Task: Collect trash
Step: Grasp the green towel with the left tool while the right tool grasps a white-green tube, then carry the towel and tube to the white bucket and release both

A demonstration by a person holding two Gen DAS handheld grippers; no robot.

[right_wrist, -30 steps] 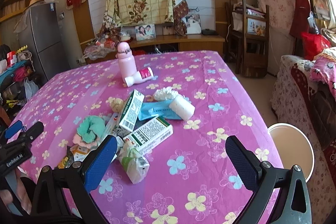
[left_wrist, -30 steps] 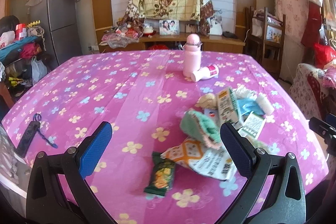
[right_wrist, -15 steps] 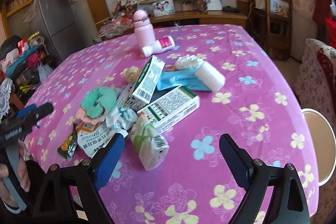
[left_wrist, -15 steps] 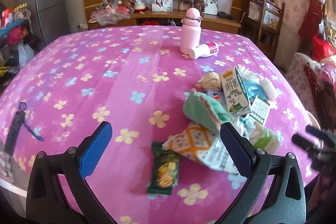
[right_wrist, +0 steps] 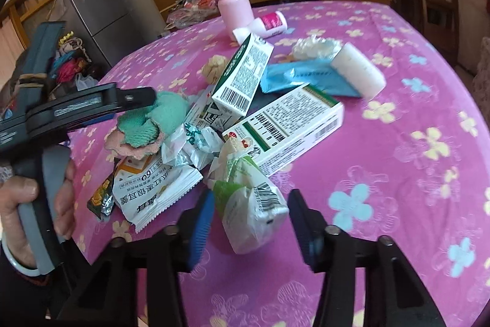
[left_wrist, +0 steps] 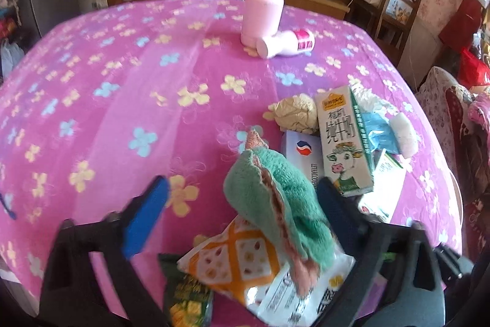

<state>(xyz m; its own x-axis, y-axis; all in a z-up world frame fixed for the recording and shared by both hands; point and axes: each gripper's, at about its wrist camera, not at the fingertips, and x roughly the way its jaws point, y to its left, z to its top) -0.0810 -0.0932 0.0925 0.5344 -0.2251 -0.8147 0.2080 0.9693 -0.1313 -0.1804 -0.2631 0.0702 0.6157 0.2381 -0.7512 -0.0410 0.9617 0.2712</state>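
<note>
A heap of trash lies on the pink flowered table. My left gripper is open, its jaws on either side of a green and pink cloth that lies on an orange and white snack bag. A milk carton and crumpled paper lie beyond. My right gripper is open around a crumpled white and green wrapper. A white box, a blue packet and a white roll lie behind it. The left gripper also shows in the right wrist view, over the cloth.
A pink flask stands at the far side with a small white bottle lying beside it. A dark green snack packet lies at the near edge. A fridge and wooden chairs stand around the table.
Both grippers have moved forward and down into the trash heap. The left now straddles the green cloth, the right straddles the crumpled wrapper, with its jaws narrower than before.
</note>
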